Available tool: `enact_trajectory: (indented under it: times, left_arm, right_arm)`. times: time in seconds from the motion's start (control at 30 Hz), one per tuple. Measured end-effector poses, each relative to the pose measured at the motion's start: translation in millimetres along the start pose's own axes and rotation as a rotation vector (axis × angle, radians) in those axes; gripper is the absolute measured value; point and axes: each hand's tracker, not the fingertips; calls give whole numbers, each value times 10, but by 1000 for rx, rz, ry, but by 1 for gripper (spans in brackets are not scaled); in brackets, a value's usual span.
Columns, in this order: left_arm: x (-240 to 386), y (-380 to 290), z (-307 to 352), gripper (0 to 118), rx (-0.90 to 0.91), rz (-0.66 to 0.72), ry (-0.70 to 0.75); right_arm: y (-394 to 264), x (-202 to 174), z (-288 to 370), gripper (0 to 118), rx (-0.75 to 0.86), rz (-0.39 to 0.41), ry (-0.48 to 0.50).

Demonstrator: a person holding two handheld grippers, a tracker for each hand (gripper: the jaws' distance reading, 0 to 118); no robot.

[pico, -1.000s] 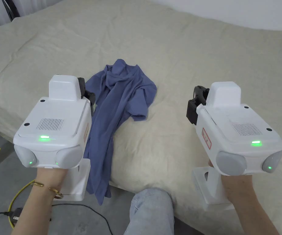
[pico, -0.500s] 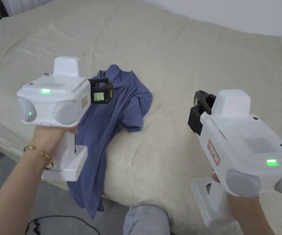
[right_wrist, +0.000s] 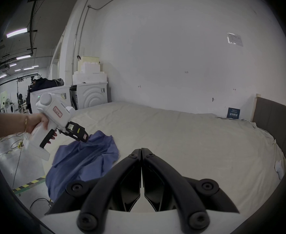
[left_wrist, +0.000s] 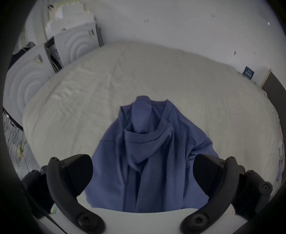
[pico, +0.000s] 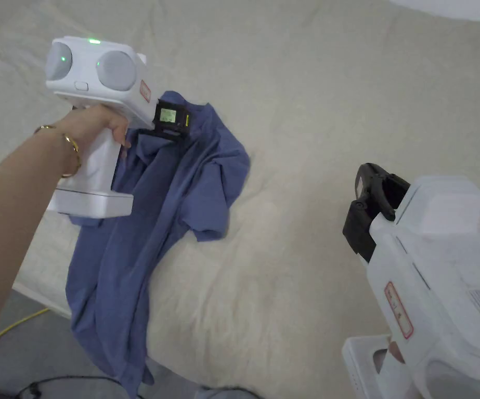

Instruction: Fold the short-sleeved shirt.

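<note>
A crumpled blue short-sleeved shirt (pico: 181, 197) lies on the beige bed (pico: 311, 130), its lower part hanging over the near edge towards the floor. My left gripper (pico: 169, 129) hovers over the collar end, tilted down. In the left gripper view it (left_wrist: 142, 160) is open, its jaws wide apart with the shirt (left_wrist: 147, 153) just beyond them and nothing held. My right gripper (pico: 373, 205) stays well to the right of the shirt, above bare sheet. Its own view shows it (right_wrist: 141, 150) shut and empty, with the shirt (right_wrist: 81, 160) and the left gripper (right_wrist: 81, 135) off to the left.
White appliances (right_wrist: 91, 94) topped with foam blocks stand past the bed's far left corner. A dark headboard (right_wrist: 277, 119) runs along the right side. On the grey floor (pico: 20, 358) below the hanging shirt lie a yellow cable (pico: 12, 330) and a black one.
My left gripper has risen and gone forward over the shirt's collar end, tipping nose-down. The right gripper has stayed to the right. The head camera has tilted down.
</note>
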Motion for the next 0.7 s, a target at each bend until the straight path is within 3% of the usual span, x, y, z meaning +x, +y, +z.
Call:
enact_trajectory:
  times: [0.2, 0.23, 0.3, 0.33, 0.37, 0.47, 0.5, 0.53, 0.7]
  left_arm:
    - [4, 169, -565, 118, -133, -46, 77]
    - [1, 171, -625, 114, -145, -43, 84]
    - [-5, 166, -733, 93, -177, -34, 98]
    - [-17, 127, -740, 71, -181, -27, 100]
    - [-19, 106, -766, 58, -185, -20, 95]
    - [-12, 69, -788, 35, -187, -15, 56]
    - [-10, 74, -785, 14, -188, -17, 48]
    - [-4, 74, -778, 5, -187, -9, 36]
    - [189, -35, -632, 3, -123, -41, 79]
  right_arm:
    - [-186, 182, -236, 0, -55, -14, -22]
    - [-215, 206, -270, 0, -62, -18, -29]
    - [-287, 268, -325, 0, -80, -37, -34]
    - [-318, 290, -342, 0, -87, -47, -43]
    - [-346, 314, -356, 0, -96, -56, -46]
    - [-429, 356, -367, 0, -127, -55, -60]
    - [-448, 364, -361, 0, -133, -52, -64]
    - [-463, 375, -352, 0, -138, -55, -66]
    - [-414, 402, -178, 0, -142, -61, -84]
